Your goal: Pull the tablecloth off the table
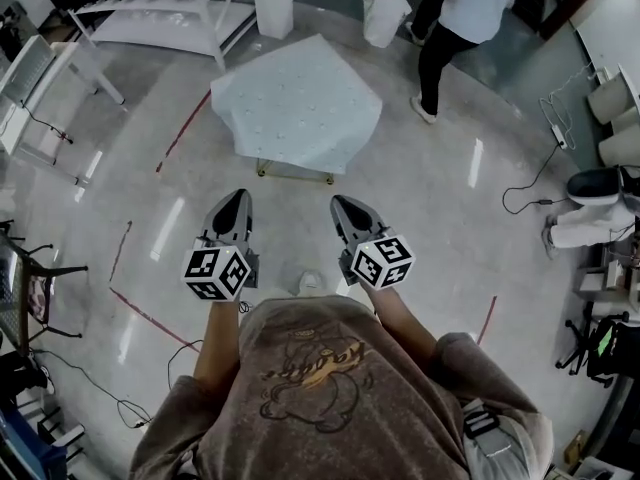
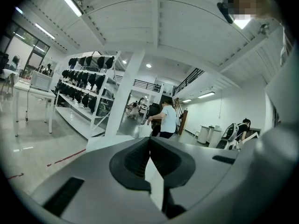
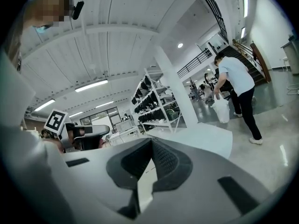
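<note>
One tablecloth (image 1: 298, 103) covered the single table (image 1: 296, 175), draped over its edges. The left gripper (image 1: 233, 200) and right gripper (image 1: 345, 206) hung well apart from it, both with jaws together on nothing.

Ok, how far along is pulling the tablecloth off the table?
Nothing done yet: the tablecloth still drapes the whole table across the floor. In hand: nothing; the left gripper and right gripper point toward it, jaws shut and empty, both short of the cloth. Left: reach an edge, grip it and pull the cloth off.
</note>
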Motion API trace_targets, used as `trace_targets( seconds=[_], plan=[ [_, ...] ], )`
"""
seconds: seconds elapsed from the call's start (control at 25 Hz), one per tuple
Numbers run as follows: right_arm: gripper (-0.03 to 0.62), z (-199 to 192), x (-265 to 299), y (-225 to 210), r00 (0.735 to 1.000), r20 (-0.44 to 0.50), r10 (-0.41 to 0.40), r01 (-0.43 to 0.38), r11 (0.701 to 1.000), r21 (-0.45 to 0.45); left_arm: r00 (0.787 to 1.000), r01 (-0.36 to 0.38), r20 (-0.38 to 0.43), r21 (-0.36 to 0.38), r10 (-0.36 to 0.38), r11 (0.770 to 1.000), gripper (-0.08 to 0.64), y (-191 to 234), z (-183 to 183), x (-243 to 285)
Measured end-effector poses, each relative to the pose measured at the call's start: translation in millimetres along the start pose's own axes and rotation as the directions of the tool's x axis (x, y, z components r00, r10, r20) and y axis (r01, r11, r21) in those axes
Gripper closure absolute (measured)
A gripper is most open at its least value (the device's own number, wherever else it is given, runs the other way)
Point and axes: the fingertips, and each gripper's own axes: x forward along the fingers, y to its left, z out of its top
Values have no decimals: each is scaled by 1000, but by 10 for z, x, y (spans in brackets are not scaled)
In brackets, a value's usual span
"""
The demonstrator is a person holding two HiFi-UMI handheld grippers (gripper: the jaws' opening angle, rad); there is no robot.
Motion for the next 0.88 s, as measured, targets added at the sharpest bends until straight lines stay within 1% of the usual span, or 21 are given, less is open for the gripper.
trace_targets(
  seconds=[0.2, 0.36, 0.6, 0.88],
  plan=[
    [586, 77, 135, 45, 1000, 11, -2, 2, 1000, 4, 1000, 13, 12, -12, -12, 1000, 541, 70, 104, 56],
    [586, 154, 201, 128, 999, 32, -24, 23, 1000, 18, 999, 32, 2, -28, -32, 999, 541, 150, 181, 109],
    [586, 227, 284, 141, 997, 55, -60, 60, 998, 4, 997, 75, 6, -21, -75, 997, 541, 209, 254, 208],
    [586, 277, 355, 130, 994, 74, -75, 74, 997, 8, 992, 123, 7, -59, -123, 991, 540, 243, 298, 304]
  ],
)
